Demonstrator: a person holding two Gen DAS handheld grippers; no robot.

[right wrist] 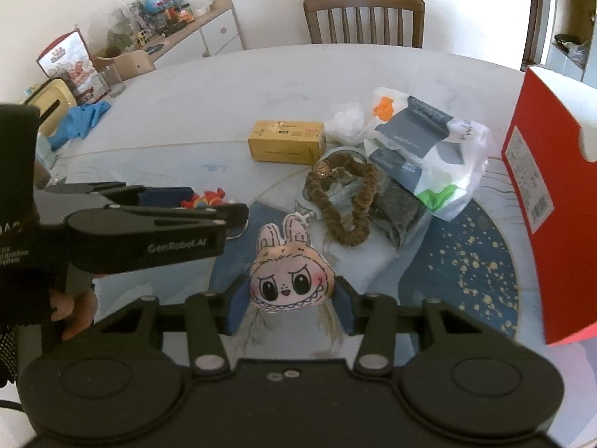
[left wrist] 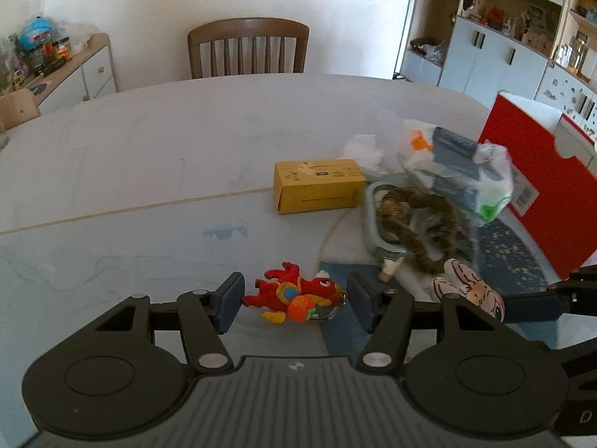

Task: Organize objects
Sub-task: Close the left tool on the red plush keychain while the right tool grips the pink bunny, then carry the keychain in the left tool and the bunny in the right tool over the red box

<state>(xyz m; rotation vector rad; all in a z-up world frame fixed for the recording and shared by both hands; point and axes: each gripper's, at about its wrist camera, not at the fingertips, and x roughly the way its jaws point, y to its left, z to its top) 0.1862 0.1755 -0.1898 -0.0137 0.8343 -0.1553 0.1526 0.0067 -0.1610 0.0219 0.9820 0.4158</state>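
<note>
From the left wrist view we see our left gripper (left wrist: 294, 300) with its jaws spread wide on either side of a small red dragon toy (left wrist: 298, 295), which lies flat on the tabletop (left wrist: 149, 149); neither pad seems to press it yet, though the left pad sits just beside the tail. Beyond it stand a yellow box (left wrist: 319, 186), a braided brown hairpiece (left wrist: 418, 224) draped over a grey tray, a plastic bag of packets (left wrist: 459, 168) and a red carton (left wrist: 537, 183) at the right edge. To do this grasp well, we judge, we should lower until the pads bracket the dragon's body (not the thin tail or the key ring at its head), then close squarely so it does not skid on the smooth surface. From the right wrist view our right gripper (right wrist: 289, 300) has its jaws open around a plush face charm (right wrist: 290, 272) with rabbit ears, the pads just beside its cheeks; whether they touch we cannot tell. The left gripper crosses the left of this view, close by, so we would keep the two tools apart while closing, and pinch the charm across its stuffed middle instead of its loose fringe below.
</note>
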